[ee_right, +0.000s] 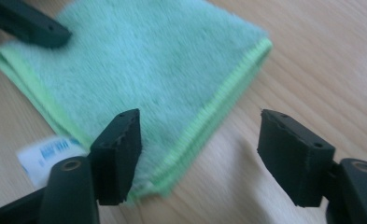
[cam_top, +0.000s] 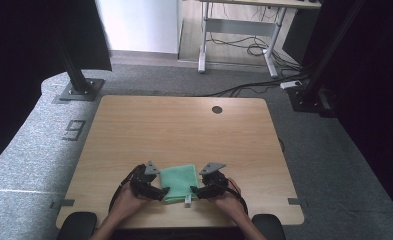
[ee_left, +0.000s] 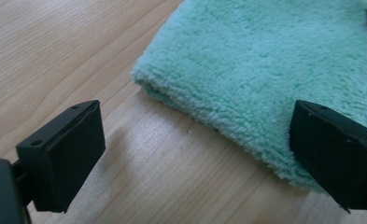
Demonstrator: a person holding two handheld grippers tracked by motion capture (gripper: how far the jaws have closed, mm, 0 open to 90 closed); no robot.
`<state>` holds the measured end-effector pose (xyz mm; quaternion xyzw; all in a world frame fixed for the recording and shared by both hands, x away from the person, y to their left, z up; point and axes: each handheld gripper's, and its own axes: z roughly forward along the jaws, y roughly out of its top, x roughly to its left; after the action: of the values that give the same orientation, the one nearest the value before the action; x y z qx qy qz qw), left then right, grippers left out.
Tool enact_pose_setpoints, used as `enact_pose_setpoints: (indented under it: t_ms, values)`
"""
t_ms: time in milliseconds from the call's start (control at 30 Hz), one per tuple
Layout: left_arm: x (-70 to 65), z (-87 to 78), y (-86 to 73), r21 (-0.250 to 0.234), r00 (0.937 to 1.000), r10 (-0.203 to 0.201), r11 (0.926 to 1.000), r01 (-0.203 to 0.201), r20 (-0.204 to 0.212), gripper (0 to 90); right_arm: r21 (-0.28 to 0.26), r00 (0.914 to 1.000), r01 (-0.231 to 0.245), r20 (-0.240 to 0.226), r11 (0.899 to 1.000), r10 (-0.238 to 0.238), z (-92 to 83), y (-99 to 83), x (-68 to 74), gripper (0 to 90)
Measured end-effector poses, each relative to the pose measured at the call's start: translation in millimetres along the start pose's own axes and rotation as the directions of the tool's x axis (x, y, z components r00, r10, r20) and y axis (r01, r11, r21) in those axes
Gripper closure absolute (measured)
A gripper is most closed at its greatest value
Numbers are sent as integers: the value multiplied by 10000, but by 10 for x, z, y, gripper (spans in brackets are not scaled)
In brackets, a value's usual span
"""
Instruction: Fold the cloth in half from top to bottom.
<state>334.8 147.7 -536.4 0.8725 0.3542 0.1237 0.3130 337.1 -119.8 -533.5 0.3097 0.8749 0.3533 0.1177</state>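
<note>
So the landmark here is the folded green microfibre cloth (cam_top: 178,182), lying flat on the wooden table (cam_top: 184,130) close to the person's edge, roughly in the middle of it. Starting left of the cloth: the person's left hand (cam_top: 126,200) holds the left gripper (cam_top: 160,192) right at the cloth's left edge. In the left gripper view its jaws stand wide apart, one pad (ee_left: 64,158) over bare wood just off the cloth's folded corner, the other over the fluffy pile at the cloth's edge, and nothing is pinched between them; can't really tell if that pad touches the pile or just hangs above it. On the cloth's near edge a little white care label (cam_top: 188,201) sticks out toward the person. Right of the cloth, the right hand (cam_top: 229,197) holds the right gripper (cam_top: 196,191) at the cloth's right edge. In the right gripper view its jaws are spread open too, one pad (ee_right: 120,154) over the cloth near its stitched lime hem, the other over bare table beside that hem, so the hem sits between them, ungripped. The label (ee_right: 43,156) shows just beside that first pad, blurry.
</note>
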Motion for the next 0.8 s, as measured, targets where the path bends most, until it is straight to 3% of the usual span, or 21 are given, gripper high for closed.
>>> enact_pose_setpoints:
  t_ms: [133,367,467,533,800]
  values:
    - [-20,1,12,-104,10000,-95,9999,95,-10,39,53,10000,-85,-14,10000,85,3,-69,-29,276]
    - [-103,-95,-61,-354,9979,-356,9987,376,549,42,38,9997,-183,135,9998,183,21,-98,-26,256]
    - [-130,-43,-98,-128,9989,-288,9995,293,377,42,-21,9990,-427,114,9991,427,24,-117,-33,248]
    - [-114,-9,-98,-32,9987,-458,9989,459,232,33,-64,9985,-542,103,9985,543,25,-128,-38,248]
    - [-32,48,-96,-207,9982,-601,9980,600,-50,10,-100,9980,-577,270,9983,579,33,-132,-24,225]
